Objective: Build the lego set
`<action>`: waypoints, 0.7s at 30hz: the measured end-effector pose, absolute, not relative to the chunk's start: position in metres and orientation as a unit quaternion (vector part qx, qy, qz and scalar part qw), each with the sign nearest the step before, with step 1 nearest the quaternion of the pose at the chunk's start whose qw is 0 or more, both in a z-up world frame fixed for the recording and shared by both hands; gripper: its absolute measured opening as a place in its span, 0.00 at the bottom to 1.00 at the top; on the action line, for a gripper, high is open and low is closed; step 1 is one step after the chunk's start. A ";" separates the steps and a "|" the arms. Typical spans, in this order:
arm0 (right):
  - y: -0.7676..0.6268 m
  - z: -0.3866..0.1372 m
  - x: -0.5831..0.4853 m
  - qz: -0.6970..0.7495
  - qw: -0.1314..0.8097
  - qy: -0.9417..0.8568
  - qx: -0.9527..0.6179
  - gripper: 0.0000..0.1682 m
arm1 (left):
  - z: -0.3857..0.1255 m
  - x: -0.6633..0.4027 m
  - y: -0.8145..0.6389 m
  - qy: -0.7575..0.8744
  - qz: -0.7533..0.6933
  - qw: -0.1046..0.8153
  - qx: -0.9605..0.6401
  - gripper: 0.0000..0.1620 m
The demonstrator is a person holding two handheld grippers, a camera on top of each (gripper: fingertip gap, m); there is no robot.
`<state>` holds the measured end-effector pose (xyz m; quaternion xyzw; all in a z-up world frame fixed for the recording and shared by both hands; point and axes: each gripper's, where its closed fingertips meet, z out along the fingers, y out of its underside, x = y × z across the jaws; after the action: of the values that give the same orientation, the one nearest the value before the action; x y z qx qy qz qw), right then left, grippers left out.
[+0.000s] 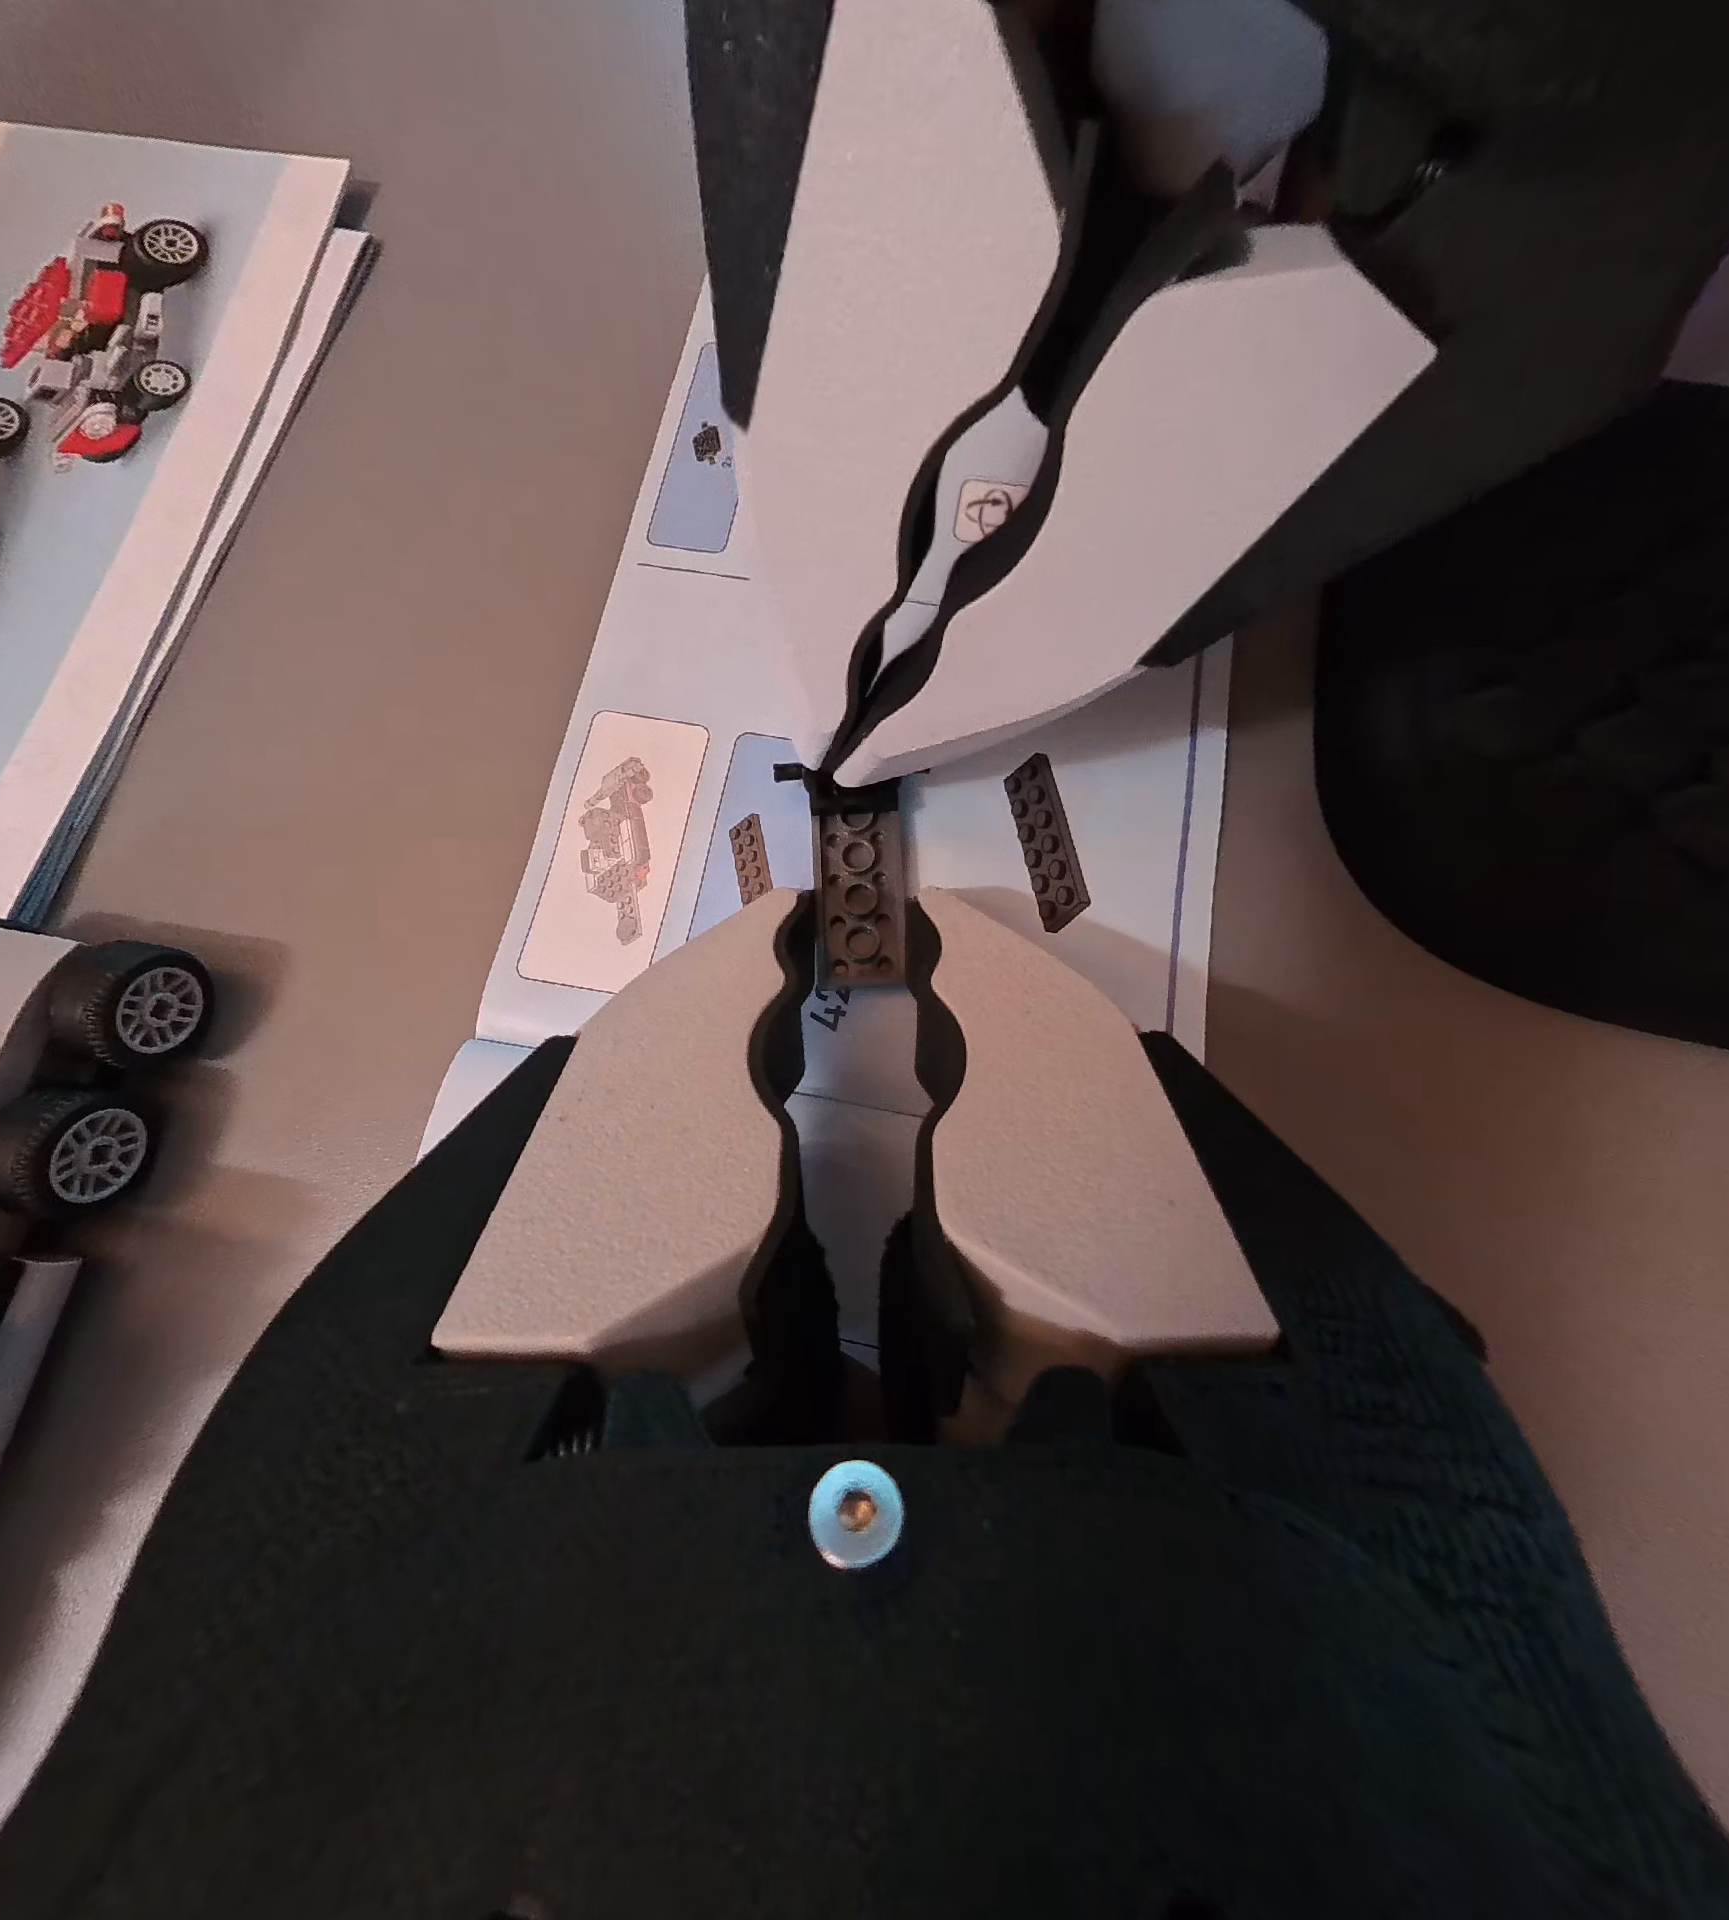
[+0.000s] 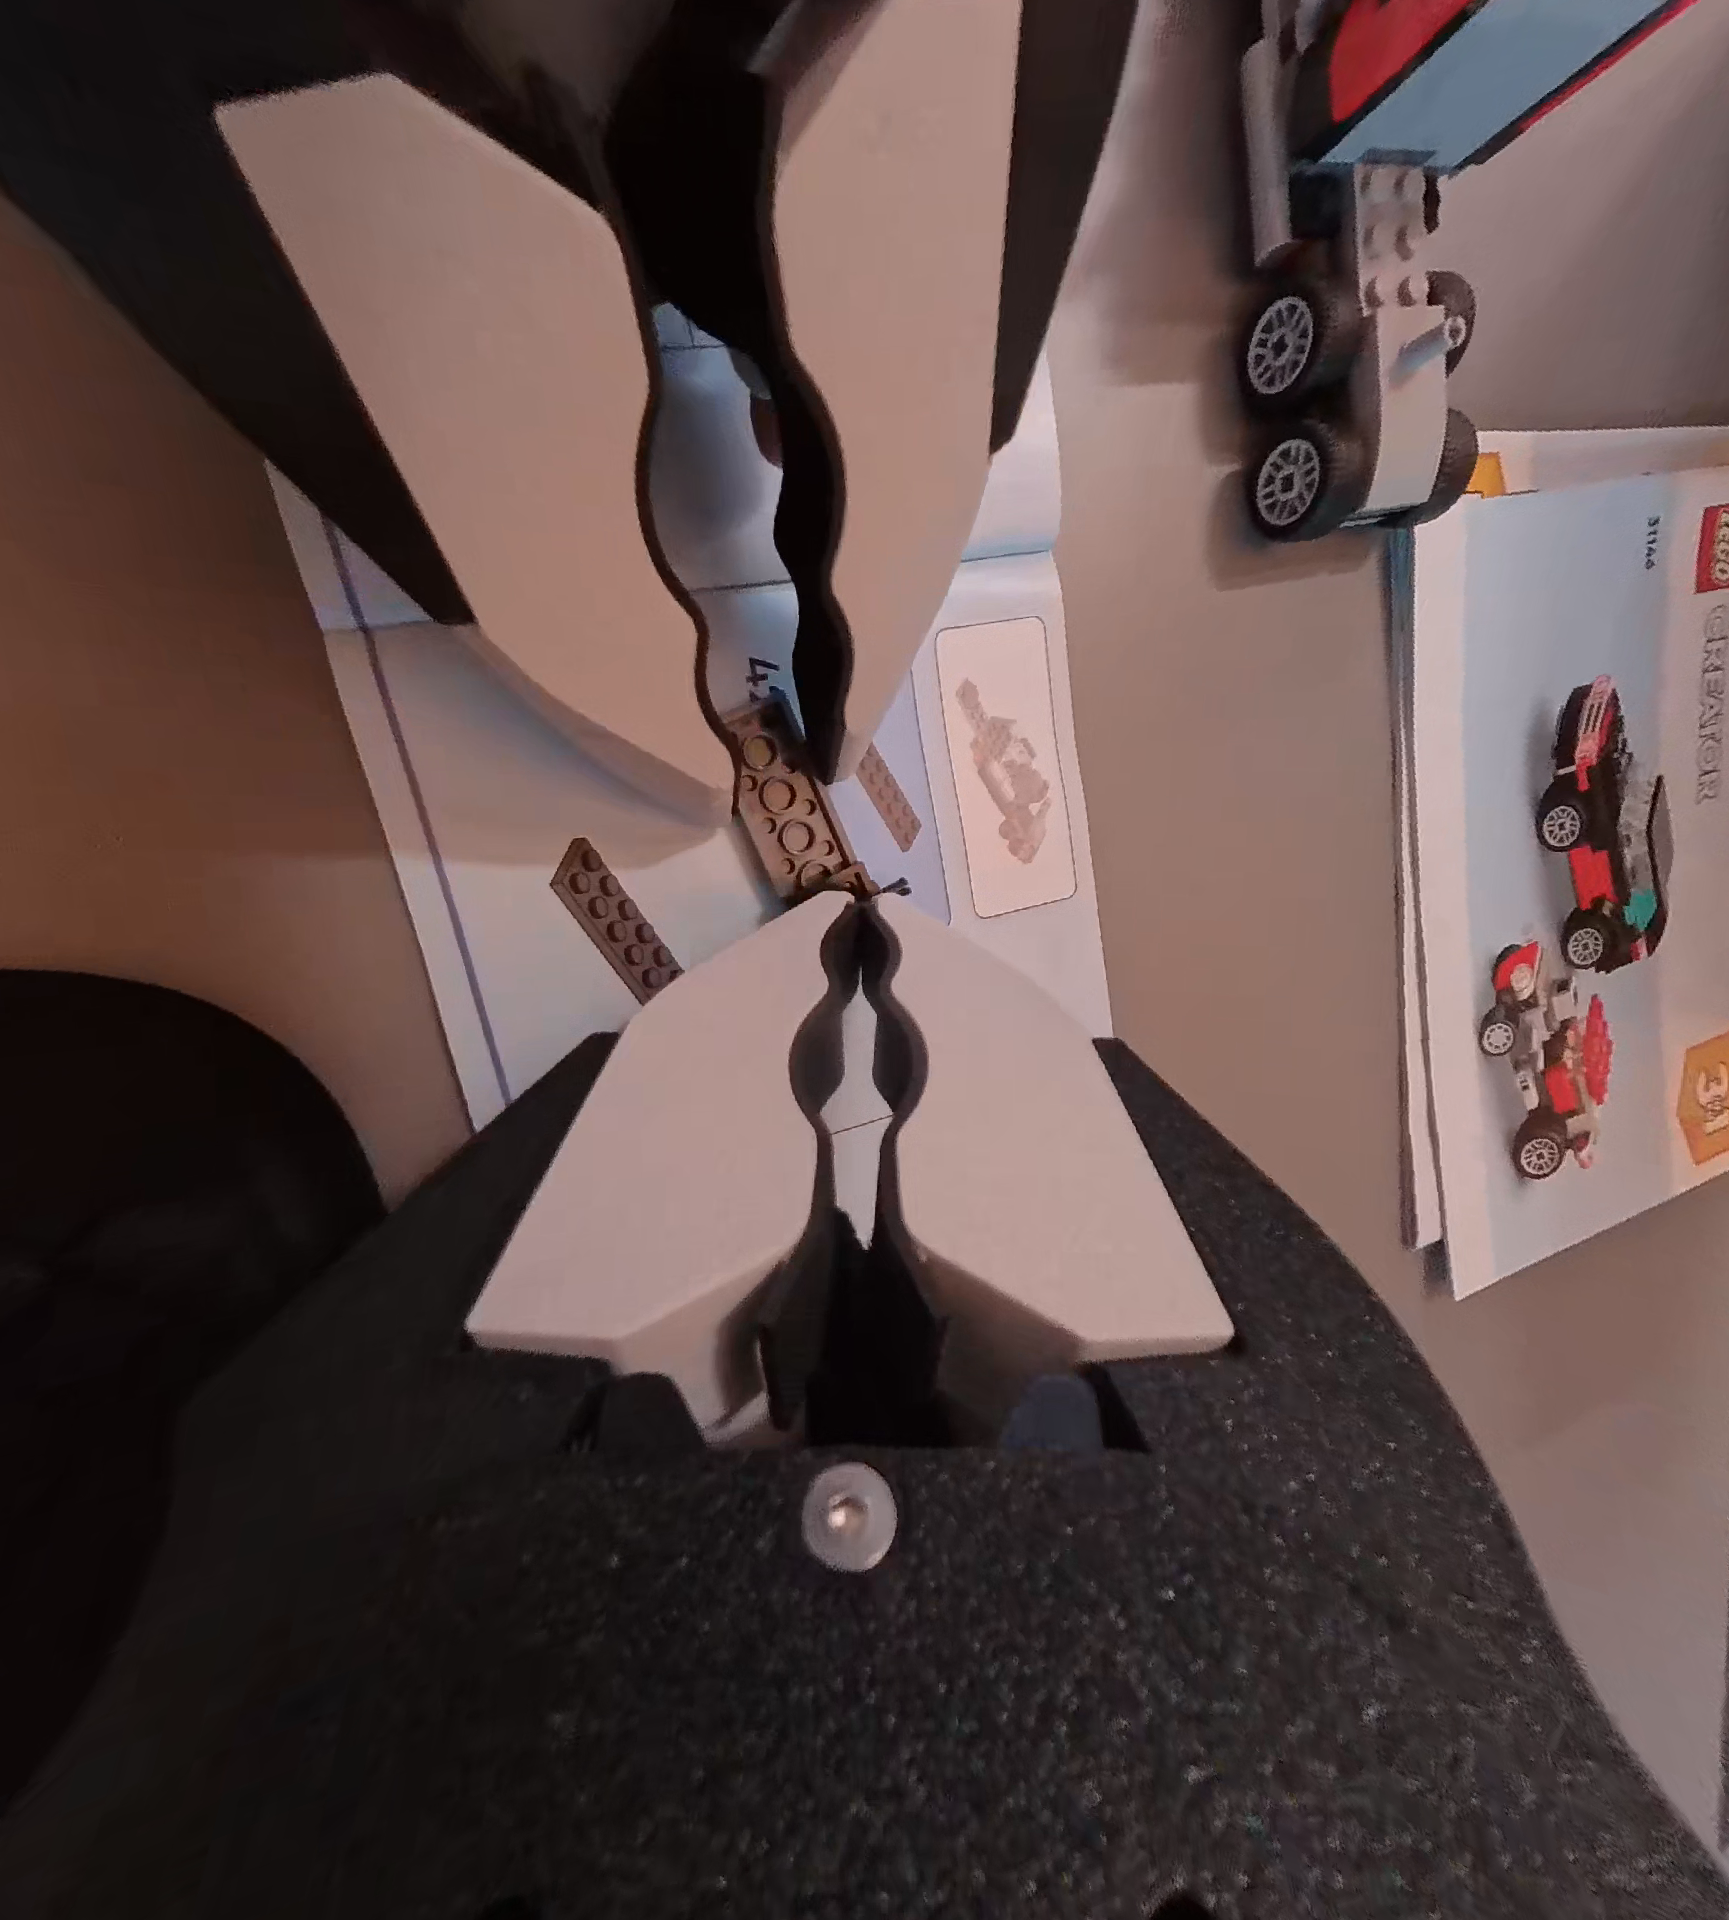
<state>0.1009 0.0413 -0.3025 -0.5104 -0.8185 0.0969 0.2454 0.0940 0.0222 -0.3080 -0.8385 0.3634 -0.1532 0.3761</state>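
Note:
My left gripper (image 1: pixel 860 920) is shut on a dark grey Lego plate (image 1: pixel 858 899), gripping its long sides with its underside showing. It holds the plate over the open instruction booklet (image 1: pixel 631 644). My right gripper (image 1: pixel 836 774) comes in from above, shut on a small black piece (image 1: pixel 789 773) at the plate's far end. In the right wrist view my right gripper (image 2: pixel 862 906) pinches the black piece (image 2: pixel 881 888) against the end of the plate (image 2: pixel 787 821). The left gripper (image 2: pixel 787 748) holds the plate from the top.
A partly built grey truck with wheels (image 1: pixel 81 1081) (image 2: pixel 1359 364) stands on the beige table. A closed booklet with cars on its cover (image 1: pixel 112 416) (image 2: pixel 1587 831) lies beside it. A black object (image 1: pixel 1618 727) (image 2: pixel 60 1247) sits on the other side of the open booklet.

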 end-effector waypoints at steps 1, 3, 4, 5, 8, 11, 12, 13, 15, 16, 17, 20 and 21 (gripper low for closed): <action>0.041 -0.302 0.101 0.104 0.246 -0.815 -0.514 0.00 | -0.308 0.094 0.022 0.364 -0.151 0.377 -0.838 0.10; 0.041 -0.302 0.101 0.110 0.249 -0.811 -0.519 0.00 | -0.308 0.094 0.022 0.367 -0.145 0.380 -0.836 0.10; 0.041 -0.302 0.101 0.110 0.252 -0.808 -0.521 0.00 | -0.308 0.094 0.022 0.368 -0.143 0.381 -0.836 0.10; 0.042 -0.302 0.101 0.111 0.256 -0.805 -0.523 0.00 | -0.308 0.094 0.022 0.369 -0.142 0.382 -0.836 0.10; 0.042 -0.302 0.101 0.115 0.267 -0.799 -0.527 0.00 | -0.308 0.094 0.022 0.371 -0.138 0.384 -0.834 0.10; 0.042 -0.302 0.100 0.124 0.272 -0.792 -0.532 0.00 | -0.308 0.094 0.022 0.370 -0.140 0.382 -0.835 0.10; 0.042 -0.302 0.100 0.125 0.272 -0.791 -0.533 0.00 | -0.308 0.094 0.022 0.369 -0.141 0.382 -0.835 0.10; 0.042 -0.302 0.100 0.126 0.272 -0.791 -0.534 0.00 | -0.308 0.094 0.022 0.369 -0.141 0.382 -0.835 0.10; 0.042 -0.302 0.100 0.129 0.272 -0.790 -0.534 0.00 | -0.308 0.094 0.022 0.369 -0.142 0.382 -0.836 0.10; 0.042 -0.302 0.100 0.133 0.271 -0.791 -0.533 0.00 | -0.308 0.094 0.022 0.369 -0.142 0.381 -0.836 0.10; 0.042 -0.301 0.100 0.144 0.264 -0.791 -0.532 0.00 | -0.308 0.094 0.022 0.369 -0.143 0.381 -0.836 0.10; 0.063 -0.281 0.110 0.140 0.266 -0.762 -0.573 0.10 | -0.308 0.096 0.021 0.374 -0.144 0.381 -0.833 0.10; 0.068 -0.263 0.113 0.163 0.291 -0.739 -0.585 0.14 | -0.308 0.095 0.021 0.375 -0.144 0.382 -0.833 0.10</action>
<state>0.1133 0.0685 -0.2628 -0.5849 -0.7393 0.1633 0.2910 0.0955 0.0213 -0.3076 -0.8326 0.3748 -0.1436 0.3818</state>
